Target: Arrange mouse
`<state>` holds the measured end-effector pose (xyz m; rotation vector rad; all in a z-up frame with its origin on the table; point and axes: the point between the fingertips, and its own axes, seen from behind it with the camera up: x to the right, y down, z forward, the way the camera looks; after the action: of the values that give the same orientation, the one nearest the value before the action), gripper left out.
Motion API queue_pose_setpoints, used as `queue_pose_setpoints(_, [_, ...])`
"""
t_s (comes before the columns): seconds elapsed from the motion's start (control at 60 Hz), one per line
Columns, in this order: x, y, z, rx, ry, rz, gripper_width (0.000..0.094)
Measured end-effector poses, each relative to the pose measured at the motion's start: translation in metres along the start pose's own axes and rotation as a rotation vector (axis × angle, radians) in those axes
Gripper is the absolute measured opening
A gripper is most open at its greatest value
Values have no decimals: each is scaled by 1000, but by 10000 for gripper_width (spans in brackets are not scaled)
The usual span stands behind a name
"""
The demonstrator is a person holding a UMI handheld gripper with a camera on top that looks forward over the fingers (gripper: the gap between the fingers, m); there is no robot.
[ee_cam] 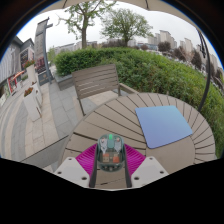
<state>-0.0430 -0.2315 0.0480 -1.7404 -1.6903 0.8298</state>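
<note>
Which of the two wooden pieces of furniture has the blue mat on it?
The round slatted table just ahead of the tongs, which are shut on the mouse; the blue mat lies on it. The bench stands beyond, by the hedge.

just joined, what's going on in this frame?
Outdoor run at a round slatted wooden table. The hand-held gripper has a mouse between its pink-padded fingers; whether both pads press on it can't be told. A blue mouse pad lies on the table ahead and to one side, nothing on it. A wooden bench stands beyond the table, in front of a hedge.
</note>
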Motion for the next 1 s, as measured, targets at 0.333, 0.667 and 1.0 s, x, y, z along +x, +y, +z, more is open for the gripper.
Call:
queue_pose_setpoints(0.333, [199,-131,93,100,144,3,411])
queue_pose_setpoints(0.667, [263,-58,143,-40,179,43,676])
queue_pose_setpoints(1.0, [214,-40,-60,-61,114,75,846])
